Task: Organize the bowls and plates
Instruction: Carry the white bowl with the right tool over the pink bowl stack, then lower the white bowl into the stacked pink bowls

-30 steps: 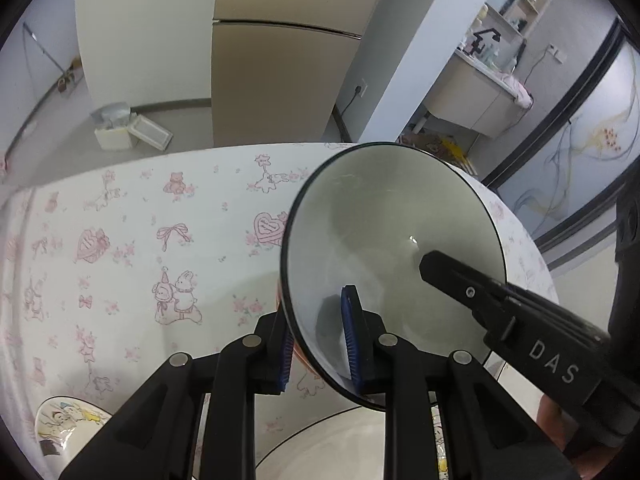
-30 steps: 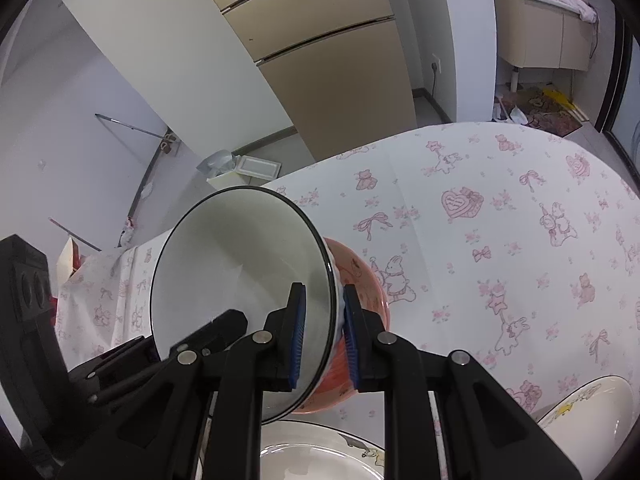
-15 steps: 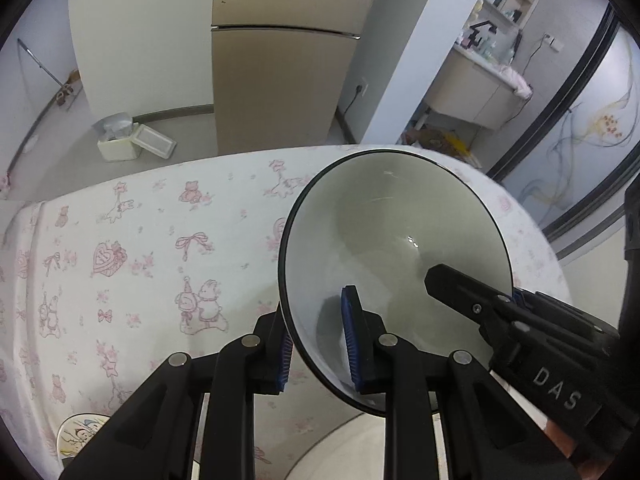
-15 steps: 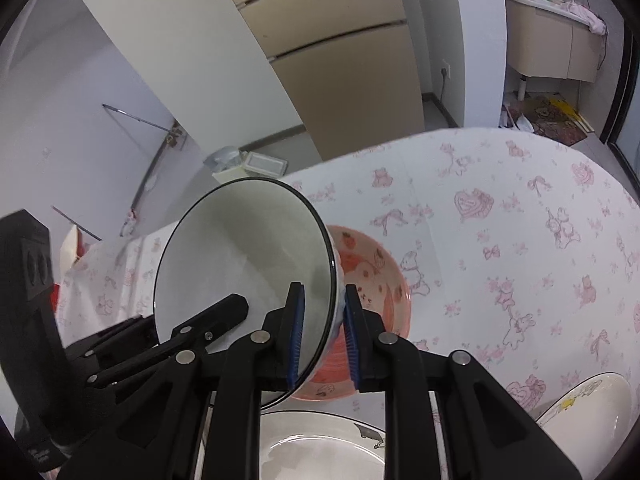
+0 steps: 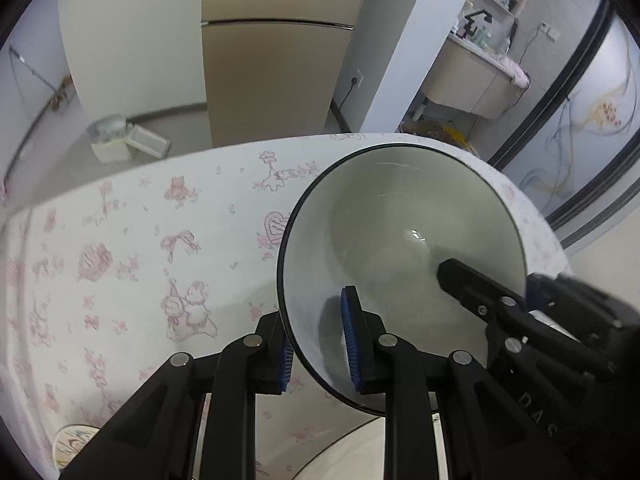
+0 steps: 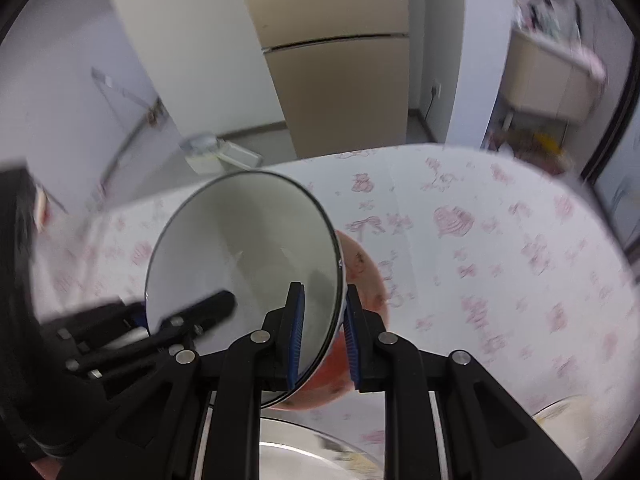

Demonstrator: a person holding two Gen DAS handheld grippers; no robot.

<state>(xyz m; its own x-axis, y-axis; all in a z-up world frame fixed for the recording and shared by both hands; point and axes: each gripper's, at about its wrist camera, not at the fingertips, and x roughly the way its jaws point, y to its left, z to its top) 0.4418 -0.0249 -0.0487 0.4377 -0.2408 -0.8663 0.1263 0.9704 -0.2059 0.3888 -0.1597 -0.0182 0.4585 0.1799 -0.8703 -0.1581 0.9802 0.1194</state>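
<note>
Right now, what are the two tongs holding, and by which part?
Both grip the white bowl by its rim: left tongs on one side, right tongs on the opposite side, one pad inside and one outside.

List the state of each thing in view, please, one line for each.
White bowl: empty, tilted, held above the table by both tongs.
Left tongs: shut on the bowl's rim.
Right tongs: shut on the opposite rim.
Pink bowl: on the table behind the white bowl.

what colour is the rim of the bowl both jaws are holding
Black: a thin dark line round the white bowl, clearest in the left wrist view.
</note>
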